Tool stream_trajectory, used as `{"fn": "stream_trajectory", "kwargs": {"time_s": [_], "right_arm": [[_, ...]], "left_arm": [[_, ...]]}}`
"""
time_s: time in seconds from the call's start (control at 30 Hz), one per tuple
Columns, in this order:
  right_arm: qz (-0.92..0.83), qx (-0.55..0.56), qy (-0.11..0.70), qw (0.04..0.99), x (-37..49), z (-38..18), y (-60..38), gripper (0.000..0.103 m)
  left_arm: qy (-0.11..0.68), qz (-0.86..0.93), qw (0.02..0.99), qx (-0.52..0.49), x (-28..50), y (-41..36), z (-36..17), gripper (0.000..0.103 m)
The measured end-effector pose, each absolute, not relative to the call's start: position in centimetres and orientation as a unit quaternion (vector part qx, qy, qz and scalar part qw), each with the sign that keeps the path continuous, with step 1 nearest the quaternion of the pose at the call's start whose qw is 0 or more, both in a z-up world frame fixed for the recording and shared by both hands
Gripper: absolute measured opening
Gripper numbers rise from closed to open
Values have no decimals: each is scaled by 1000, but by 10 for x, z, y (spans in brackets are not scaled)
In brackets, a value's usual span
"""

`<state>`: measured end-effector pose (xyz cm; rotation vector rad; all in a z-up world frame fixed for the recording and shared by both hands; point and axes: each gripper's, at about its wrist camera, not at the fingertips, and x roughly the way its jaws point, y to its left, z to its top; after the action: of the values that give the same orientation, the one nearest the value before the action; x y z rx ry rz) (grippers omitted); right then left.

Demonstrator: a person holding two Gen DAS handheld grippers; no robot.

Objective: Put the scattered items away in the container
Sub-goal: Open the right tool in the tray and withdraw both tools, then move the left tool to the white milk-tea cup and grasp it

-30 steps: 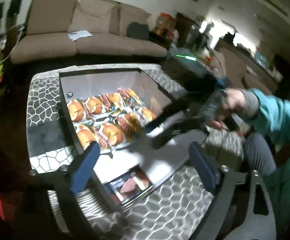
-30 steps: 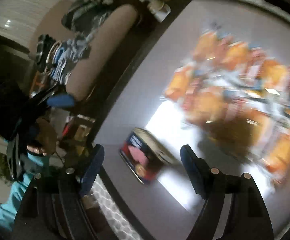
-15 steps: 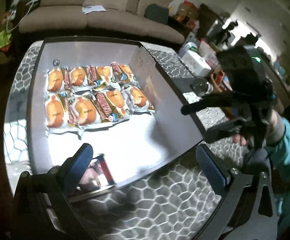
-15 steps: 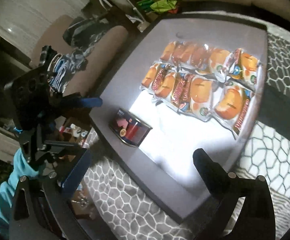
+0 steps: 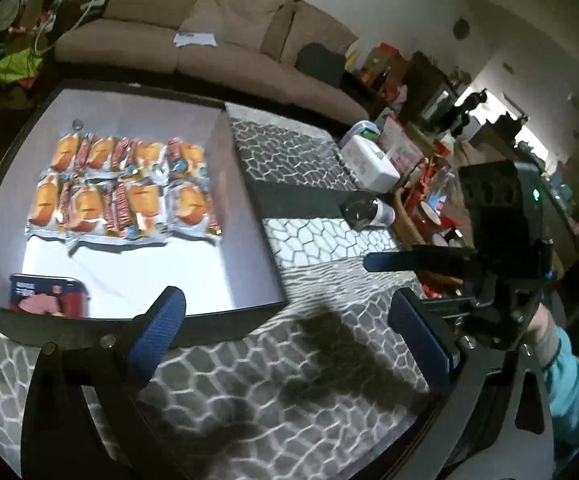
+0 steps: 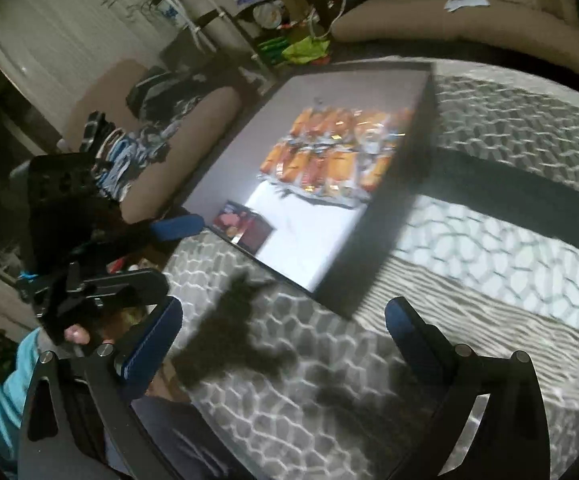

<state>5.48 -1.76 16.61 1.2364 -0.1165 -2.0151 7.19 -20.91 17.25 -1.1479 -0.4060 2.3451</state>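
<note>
Container: shallow rectangular box with dark outer walls and a pale grey floor (image 5: pixel 245 196), set on the worktop, open at the top; the low walls let items be dropped in from above.
Contents, far end: two rows of orange-and-red foil snack packets (image 5: pixel 121 188), laid flat side by side, touching, filling the far part of the floor; judged packed tight to leave the near floor free.
Contents, near corner: flat rectangular tin with a dark blue-and-pink label (image 5: pixel 47 294), lying flat against the near wall, apart from the packets.
Worktop: cloth in a grey-and-white honeycomb pattern (image 5: pixel 289 392) with a dark band across it; no loose item shows on the near stretch.
Left tool: black frame, blue pads (image 5: pixel 287 332), jaws at full spread after just opening, nothing between them; it hangs over bare cloth just outside the box's near wall.
Right tool: same build (image 6: pixel 283 334), jaws likewise just opened to full width, empty; it hangs over cloth beside the box's near corner.
Edges: the box's near wall stands between both tools and the tin. The worktop's right edge borders a wicker basket of red-and-white clutter (image 5: pixel 421 220).
Open room: the near cloth is open for either tool.
Progress, judged: the visible items already sit in the box; anything left lies outside these views.
</note>
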Motion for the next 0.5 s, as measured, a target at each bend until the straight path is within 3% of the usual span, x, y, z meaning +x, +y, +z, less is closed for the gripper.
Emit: {"fn": "stream_trajectory", "kwargs": {"time_s": [0.5], "right_arm": [[-876, 433, -53, 207, 74, 154, 129, 103]], "left_arm": [[-39, 890, 152, -428, 60, -45, 155, 103]]}}
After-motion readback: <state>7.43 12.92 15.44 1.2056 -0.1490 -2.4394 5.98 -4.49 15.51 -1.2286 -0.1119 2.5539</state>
